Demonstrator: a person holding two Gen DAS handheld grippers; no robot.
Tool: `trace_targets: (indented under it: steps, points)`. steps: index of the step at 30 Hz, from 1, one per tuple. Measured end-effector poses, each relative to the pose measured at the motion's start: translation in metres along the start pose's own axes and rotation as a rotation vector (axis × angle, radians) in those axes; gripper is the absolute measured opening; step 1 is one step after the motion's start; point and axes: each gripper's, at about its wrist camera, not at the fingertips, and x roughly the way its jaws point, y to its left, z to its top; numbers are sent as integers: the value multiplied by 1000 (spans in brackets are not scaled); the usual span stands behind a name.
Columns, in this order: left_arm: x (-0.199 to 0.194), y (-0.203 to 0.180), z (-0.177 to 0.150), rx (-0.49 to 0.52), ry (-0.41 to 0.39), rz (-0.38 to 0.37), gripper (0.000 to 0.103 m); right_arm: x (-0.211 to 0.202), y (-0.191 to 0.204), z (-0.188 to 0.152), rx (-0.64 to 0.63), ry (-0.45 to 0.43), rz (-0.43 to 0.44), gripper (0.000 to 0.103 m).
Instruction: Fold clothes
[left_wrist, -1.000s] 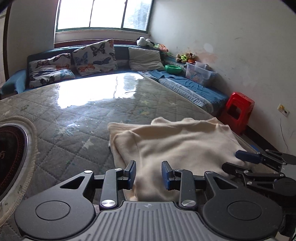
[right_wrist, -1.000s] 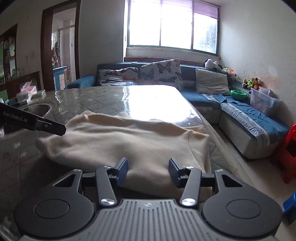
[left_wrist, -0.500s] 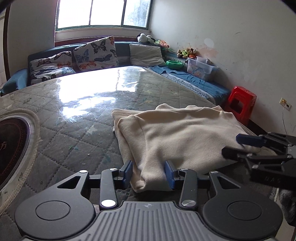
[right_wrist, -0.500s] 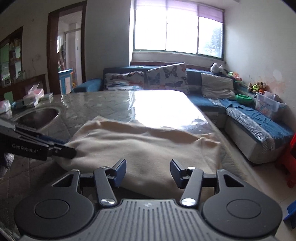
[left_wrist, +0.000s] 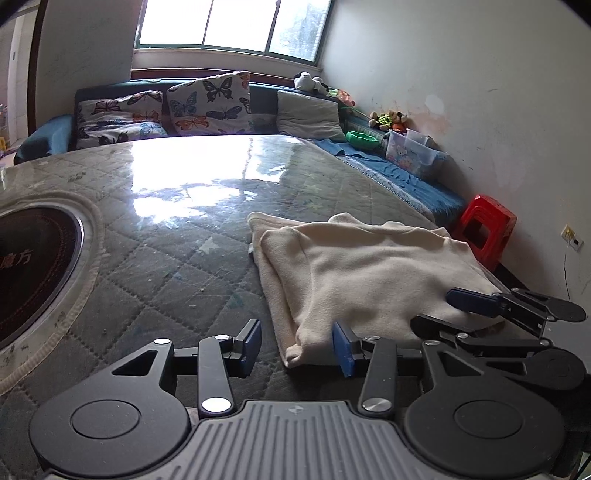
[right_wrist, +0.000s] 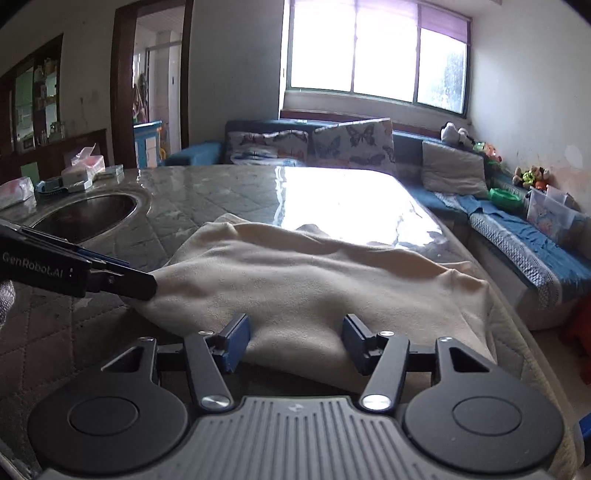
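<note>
Left gripper (left_wrist: 296, 347): jaws opening, the near corner of the cream garment (left_wrist: 369, 273) between them, pads not pressing. The garment lies folded on the quilted table (left_wrist: 155, 266). Right gripper (right_wrist: 295, 341): jaws opening at the garment's near edge, gripping nothing.

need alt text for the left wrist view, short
A folded cream garment lies on a quilted table under clear plastic, its near corner between the opening jaws of the left gripper, which does not clamp it. The right gripper reaches in from the right; behind, a sofa with butterfly cushions.
</note>
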Motion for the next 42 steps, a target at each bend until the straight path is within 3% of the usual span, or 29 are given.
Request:
trace_targets:
  steps: [12, 17, 20, 24, 32, 36, 42]
  points:
    - [-4, 9, -4, -70, 24, 10, 50, -8, 5, 6, -10, 2, -10, 62]
    - [-10, 6, -5, -45, 19, 36, 57, -14, 10, 6, -15, 2, -3, 73]
    - [-14, 6, -8, -36, 22, 54, 61, -16, 15, 4, -7, 6, -1, 74]
    - [-18, 8, -12, -31, 21, 70, 70, -19, 19, 1, 11, 9, 1, 84]
    - [-28, 6, -20, -10, 7, 82, 90, -27, 23, -7, 47, 17, -17, 89]
    - [-31, 7, -23, -9, 2, 84, 100, -31, 23, -10, 72, 12, -42, 97]
    - [-36, 8, -27, -14, -2, 87, 103, -38, 24, -14, 106, -1, -69, 103]
